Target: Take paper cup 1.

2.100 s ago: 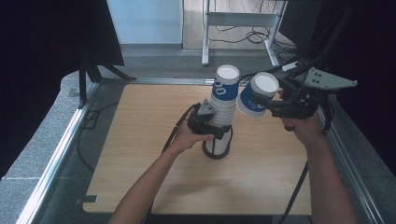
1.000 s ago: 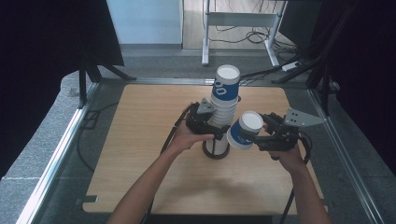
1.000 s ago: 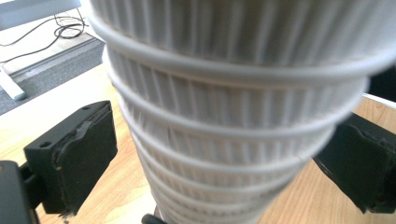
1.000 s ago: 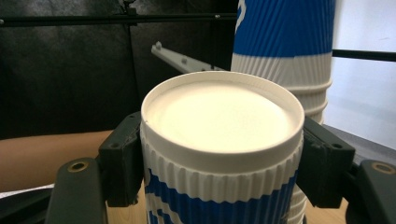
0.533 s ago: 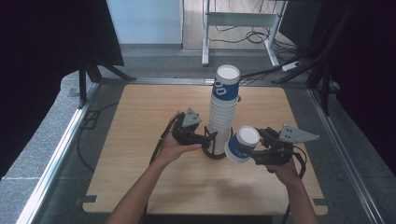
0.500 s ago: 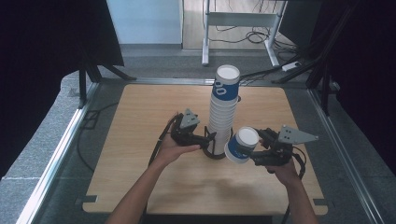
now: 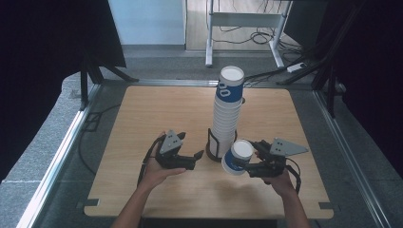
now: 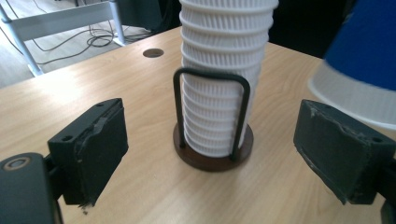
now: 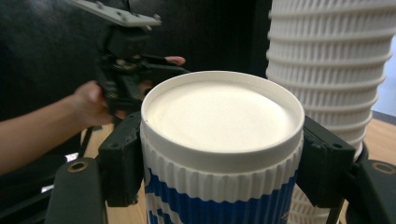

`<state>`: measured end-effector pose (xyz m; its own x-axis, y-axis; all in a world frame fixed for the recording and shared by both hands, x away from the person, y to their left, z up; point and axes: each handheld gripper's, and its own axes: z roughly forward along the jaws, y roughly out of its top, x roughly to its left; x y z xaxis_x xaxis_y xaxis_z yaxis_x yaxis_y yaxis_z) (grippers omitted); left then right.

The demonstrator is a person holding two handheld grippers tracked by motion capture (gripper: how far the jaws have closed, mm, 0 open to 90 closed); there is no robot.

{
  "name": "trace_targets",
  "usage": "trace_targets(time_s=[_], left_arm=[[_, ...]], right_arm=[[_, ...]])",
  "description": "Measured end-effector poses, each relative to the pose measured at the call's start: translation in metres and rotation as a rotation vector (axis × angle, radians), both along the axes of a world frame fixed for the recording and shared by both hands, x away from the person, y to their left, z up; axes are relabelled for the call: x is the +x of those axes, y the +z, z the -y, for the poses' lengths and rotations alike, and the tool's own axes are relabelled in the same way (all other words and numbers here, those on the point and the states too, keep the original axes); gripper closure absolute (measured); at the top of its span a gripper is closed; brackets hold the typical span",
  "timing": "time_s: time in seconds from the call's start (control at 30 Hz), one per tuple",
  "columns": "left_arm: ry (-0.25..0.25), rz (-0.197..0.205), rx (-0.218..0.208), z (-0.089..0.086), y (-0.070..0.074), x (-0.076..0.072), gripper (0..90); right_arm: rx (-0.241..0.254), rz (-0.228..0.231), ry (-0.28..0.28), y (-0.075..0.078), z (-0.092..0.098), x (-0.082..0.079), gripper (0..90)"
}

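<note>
Gripping a blue-and-white paper cup [image 7: 237, 157] upside down, our right claw [image 7: 250, 164] hovers beside the cup stack [image 7: 225, 114] in its wire holder [image 8: 212, 149] on the desk [image 7: 142, 114]. Our left claw [image 7: 198, 156], empty, has been narrowing. The stack's top is cut off in both gripper views.

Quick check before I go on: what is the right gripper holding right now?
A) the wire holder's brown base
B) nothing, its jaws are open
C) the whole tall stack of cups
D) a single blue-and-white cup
D: in the right gripper view the right gripper has its jaws pressed on both sides of the single blue-and-white cup, apart from the tall stack of cups in the wire holder.
</note>
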<state>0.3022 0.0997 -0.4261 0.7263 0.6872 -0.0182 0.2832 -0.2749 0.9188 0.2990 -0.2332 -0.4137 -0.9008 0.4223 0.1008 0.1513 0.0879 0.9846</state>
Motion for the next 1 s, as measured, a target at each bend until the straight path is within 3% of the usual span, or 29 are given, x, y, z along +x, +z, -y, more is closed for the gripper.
trace_targets(time_s=[0.07,0.13,0.33,0.43,0.5,0.7,1.0], left_arm=[[0.012,0.022,-0.011,-0.004,-0.002,-0.006,10.1],[0.009,0.02,-0.032,-0.008,-0.004,-0.011,10.8],[-0.012,0.013,-0.023,-0.01,-0.013,-0.024,10.8],[-0.007,0.03,-0.014,-0.01,-0.016,-0.028,10.8],[-0.02,0.035,-0.005,-0.009,-0.016,-0.03,10.8],[-0.07,0.027,-0.034,-0.011,-0.014,-0.038,9.9],[-0.145,-0.011,-0.052,-0.004,-0.014,-0.047,6.5]], right_arm=[[-0.004,-0.01,0.0,-0.005,-0.004,0.001,27.8],[-0.005,-0.019,0.0,-0.01,-0.008,0.002,27.8],[-0.041,-0.04,-0.009,-0.024,-0.024,0.004,27.8],[-0.055,-0.047,-0.006,-0.029,-0.031,0.004,27.7],[-0.065,-0.049,-0.011,-0.033,-0.037,0.005,27.8],[-0.084,-0.063,-0.002,-0.041,-0.051,0.007,27.7],[-0.096,-0.052,-0.001,-0.044,-0.059,0.001,27.7]])
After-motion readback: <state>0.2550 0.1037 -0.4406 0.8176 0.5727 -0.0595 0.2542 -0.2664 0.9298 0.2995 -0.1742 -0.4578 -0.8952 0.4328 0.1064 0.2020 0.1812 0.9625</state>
